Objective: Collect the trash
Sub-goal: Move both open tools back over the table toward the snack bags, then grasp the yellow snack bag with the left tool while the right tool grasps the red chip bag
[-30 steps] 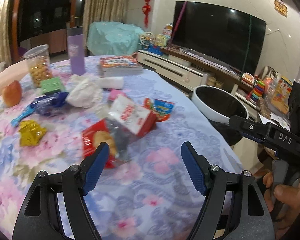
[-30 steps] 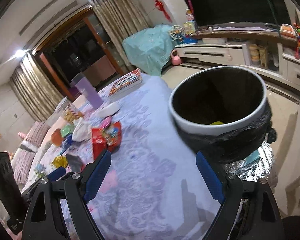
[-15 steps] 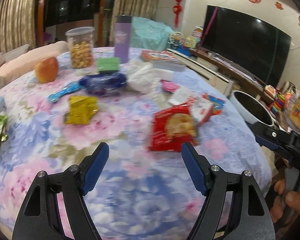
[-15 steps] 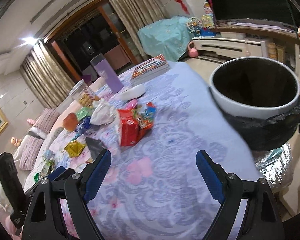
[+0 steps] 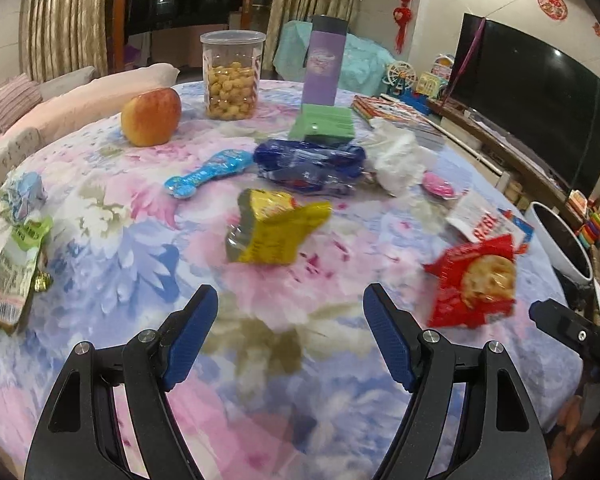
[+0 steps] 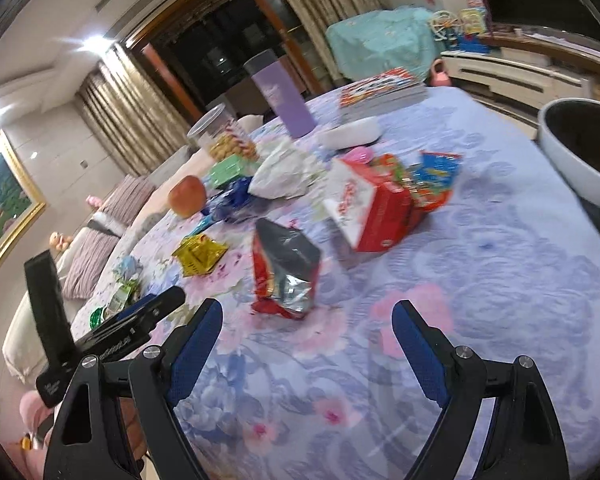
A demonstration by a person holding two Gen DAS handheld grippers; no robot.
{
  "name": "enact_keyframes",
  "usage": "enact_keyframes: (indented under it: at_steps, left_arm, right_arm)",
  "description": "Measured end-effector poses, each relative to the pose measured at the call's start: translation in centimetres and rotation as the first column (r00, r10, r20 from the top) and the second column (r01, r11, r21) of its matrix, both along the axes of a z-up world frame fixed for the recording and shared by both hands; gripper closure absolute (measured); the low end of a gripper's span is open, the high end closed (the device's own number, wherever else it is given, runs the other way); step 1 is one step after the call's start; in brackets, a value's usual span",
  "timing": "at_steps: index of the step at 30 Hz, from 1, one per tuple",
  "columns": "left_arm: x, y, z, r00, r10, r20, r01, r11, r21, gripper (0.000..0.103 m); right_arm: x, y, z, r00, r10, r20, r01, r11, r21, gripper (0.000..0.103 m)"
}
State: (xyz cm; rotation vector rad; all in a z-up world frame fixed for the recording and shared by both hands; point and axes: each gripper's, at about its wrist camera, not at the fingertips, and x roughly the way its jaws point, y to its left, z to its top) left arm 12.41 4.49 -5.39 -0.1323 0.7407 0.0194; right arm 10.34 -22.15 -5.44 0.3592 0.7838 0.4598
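**Floral table, cluttered**

I see a flowered tablecloth [image 5: 112,240]. At centre lies a yellow wrapper [image 5: 276,232]; red snack bag [image 5: 474,280] at three o'clock; apple [image 5: 151,117] at eleven; jar [image 5: 232,76] and purple bottle [image 5: 325,68] toward twelve.

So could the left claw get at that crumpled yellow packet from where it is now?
Probably yes. The left claw is open and empty, and the yellow packet lies just ahead of it on the flowery tablecloth. Only bare cloth lies between them; the blue wrapper sits behind the packet, out of the way.
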Motion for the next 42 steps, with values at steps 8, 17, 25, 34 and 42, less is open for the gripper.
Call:
enact_keyframes:
  at_steps: [8,17,25,34,42]
  left_arm:
    - [2.6,1.0,-0.2,1.0,-0.011,-0.015,0.011,1.0,0.005,0.026]
    - [4.9,0.7,-1.4,0.995,-0.056,-0.081,0.054,0.998,-0.026,0.066]
    - [4.0,-0.7,-1.2,0.99,-0.121,-0.071,0.119,0.993,-0.027,0.102]
    - [2.6,-1.4,-0.3,0.995,-0.09,-0.036,0.088,0.996,-0.033,0.089]
    - [4.5,-2.2,-0.4,0.997,-0.07,-0.027,0.069,0.998,-0.008,0.058]
  right_arm:
    - [1.8,2.1,-0.8,0.999,0.028,-0.018,-0.028,1.0,-0.002,0.015]
    - [3.1,3.6,-1.7,0.999,0.038,-0.035,-0.039,0.999,-0.035,0.023]
    - [3.2,2.8,-2.1,0.999,0.028,-0.046,-0.03,0.999,-0.044,0.076]
    - [1.8,0.3,-1.1,1.0,0.001,-0.025,-0.002,1.0,-0.03,0.077]
    - [1.3,-0.2,-0.9,1.0,-0.01,-0.025,0.01,1.0,-0.015,0.077]
